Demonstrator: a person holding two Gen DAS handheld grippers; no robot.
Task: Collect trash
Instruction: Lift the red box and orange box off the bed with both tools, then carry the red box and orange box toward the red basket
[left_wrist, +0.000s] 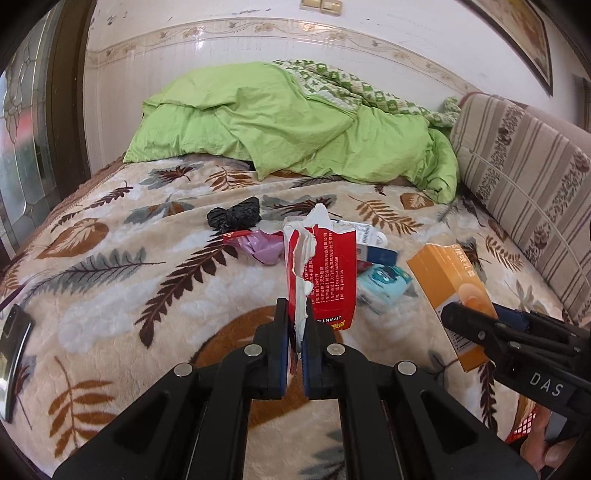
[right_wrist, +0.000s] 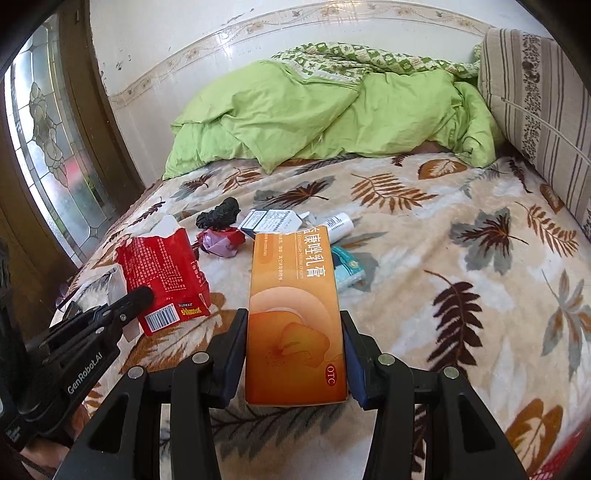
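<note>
My left gripper (left_wrist: 295, 314) is shut on a torn red carton (left_wrist: 325, 273) and holds it above the leaf-print blanket (left_wrist: 129, 280); the carton also shows in the right wrist view (right_wrist: 162, 266). My right gripper (right_wrist: 295, 321) is shut on a long orange medicine box (right_wrist: 295, 314), also seen in the left wrist view (left_wrist: 454, 291). More trash lies on the bed: a black crumpled bag (left_wrist: 234, 216), a pink and red wrapper (left_wrist: 255, 245), a blue-white box (right_wrist: 269, 221), a white tube (right_wrist: 340, 225) and a teal packet (right_wrist: 347, 271).
A green duvet (left_wrist: 295, 122) is heaped at the far end of the bed. A striped cushion (left_wrist: 524, 177) runs along the right side. A dark phone (left_wrist: 14, 343) lies at the left edge. A leaded glass door (right_wrist: 48, 147) stands at left.
</note>
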